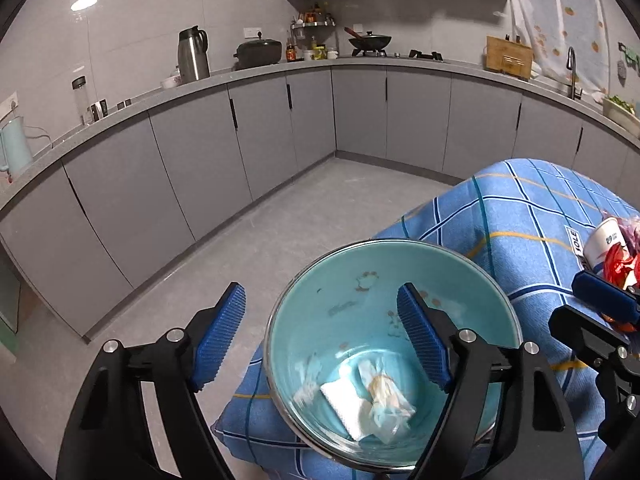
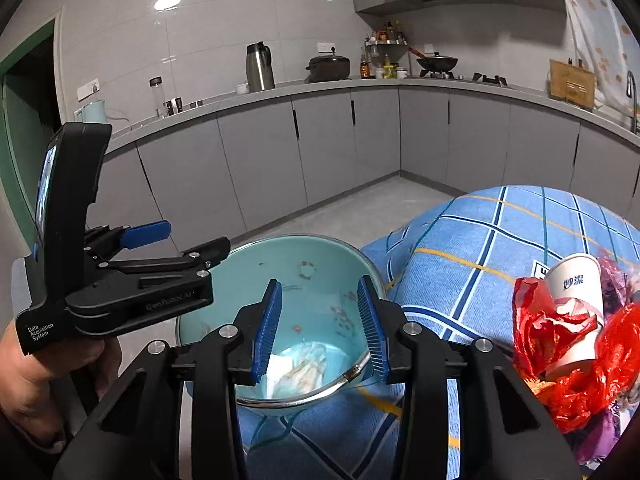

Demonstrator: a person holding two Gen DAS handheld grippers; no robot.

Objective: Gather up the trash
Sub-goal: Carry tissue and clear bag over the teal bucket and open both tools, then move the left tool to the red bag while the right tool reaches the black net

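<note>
Your left gripper (image 1: 320, 336) jaws gaped astride bowl (image 1: 496, 292) rim, unclamped. Right gripper (image 2: 320, 328) jaws released over tissue (image 2: 298, 368) inside. Bowl seemingly overhung table (image 2: 520, 232) edge; nudge could have tipped it. Cup (image 2: 576, 300), red bag (image 2: 560, 344) remained.

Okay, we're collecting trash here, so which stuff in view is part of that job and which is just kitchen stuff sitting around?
Part of the job:
- teal bowl holding crumpled tissue and wrappers
- paper cup on the blue checked cloth
- red plastic bag beside the cup

Just sitting around:
- steel thermos
- black pot
- wok on the stove
- wooden board
- pale blue kettle
</note>
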